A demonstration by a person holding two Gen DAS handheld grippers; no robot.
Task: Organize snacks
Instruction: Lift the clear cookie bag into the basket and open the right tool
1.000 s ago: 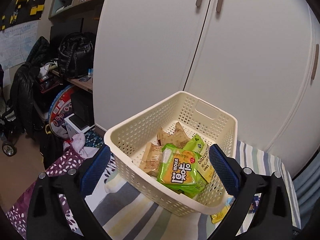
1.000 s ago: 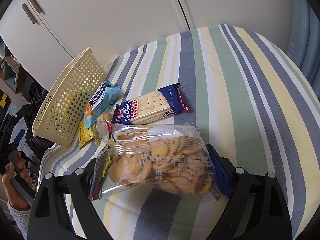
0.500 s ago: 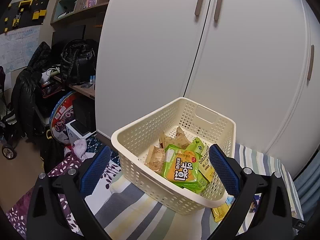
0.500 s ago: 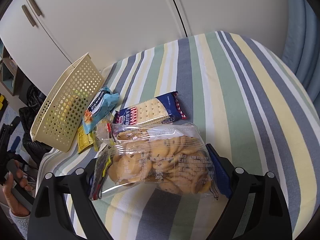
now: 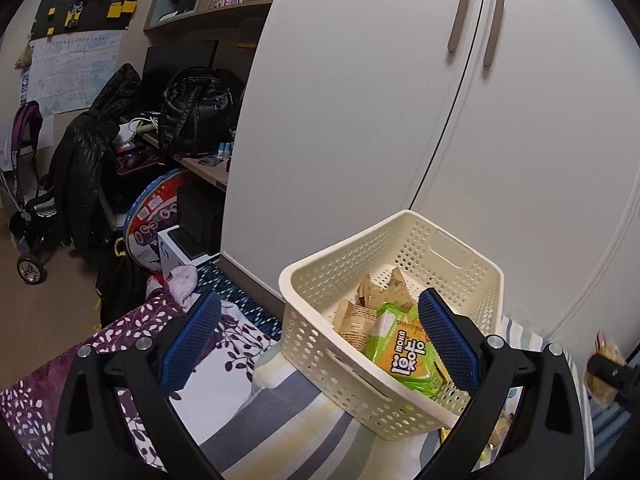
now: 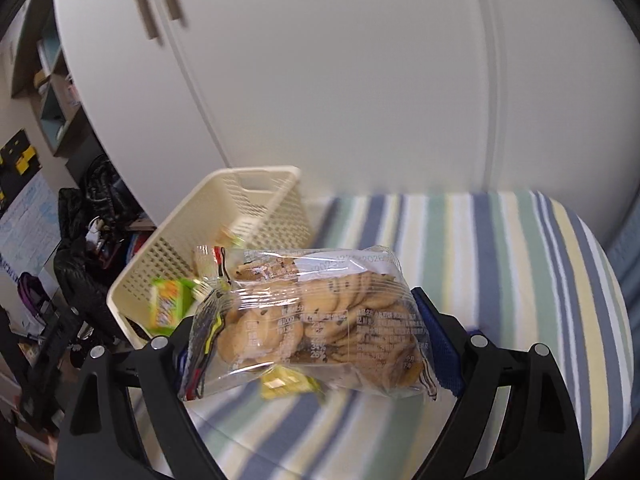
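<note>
Now lifted off the striped blanket [image 6: 520, 248]: clear bag of small cookies [image 6: 316, 316], squeezed in right tongs [image 6: 312, 332], just in front of cream holey basket [image 6: 240, 216]. Nearly ready to drop in. Left tongs [image 5: 320, 344] wide, holding nothing.

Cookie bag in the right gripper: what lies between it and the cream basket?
In the right wrist view, nothing: the cookie bag overlaps the cream basket's near rim, with the green snack pack inside just beyond.
</note>
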